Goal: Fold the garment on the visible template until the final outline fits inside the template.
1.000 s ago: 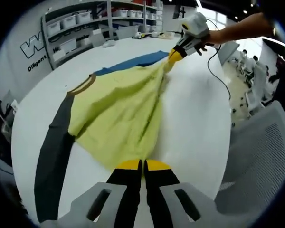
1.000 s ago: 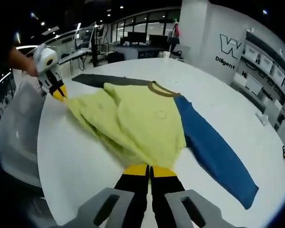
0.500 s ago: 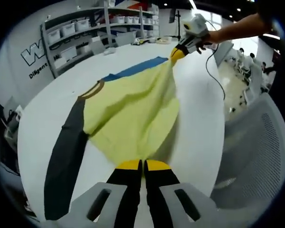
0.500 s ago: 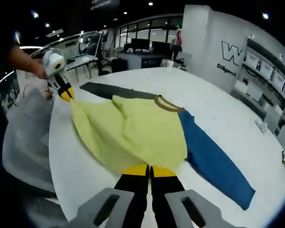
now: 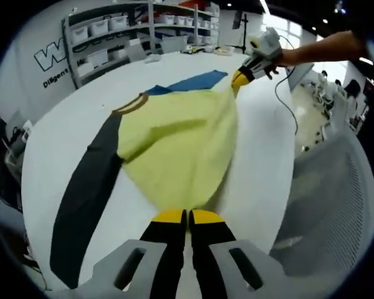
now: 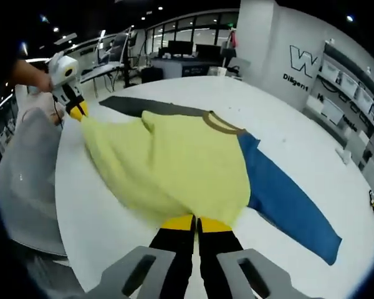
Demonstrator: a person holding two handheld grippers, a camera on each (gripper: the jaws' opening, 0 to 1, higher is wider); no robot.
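Observation:
A yellow long-sleeved shirt (image 5: 177, 146) with a brown collar, one dark grey sleeve (image 5: 87, 187) and one blue sleeve (image 5: 193, 81) lies on the white round table (image 5: 262, 162). My left gripper (image 5: 187, 216) is shut on one bottom hem corner. My right gripper (image 6: 196, 222) is shut on the other hem corner of the shirt (image 6: 174, 162). Each gripper appears in the other's view, the right gripper (image 5: 242, 76) far across the hem and the left gripper (image 6: 78, 111) at the upper left. The hem is stretched taut and lifted between them. The blue sleeve (image 6: 287, 199) lies flat.
A grey mesh chair (image 5: 336, 205) stands beside the table edge, also the chair (image 6: 25, 180) on the left. Shelves with white bins (image 5: 106, 37) line the wall. A person's forearm (image 5: 318, 50) holds the right gripper. A cable (image 5: 287, 93) trails off the table.
The hem has been pulled taut between both grippers, smoothing the bunched yellow fabric into a flatter sheet. Both cameras shifted slightly.

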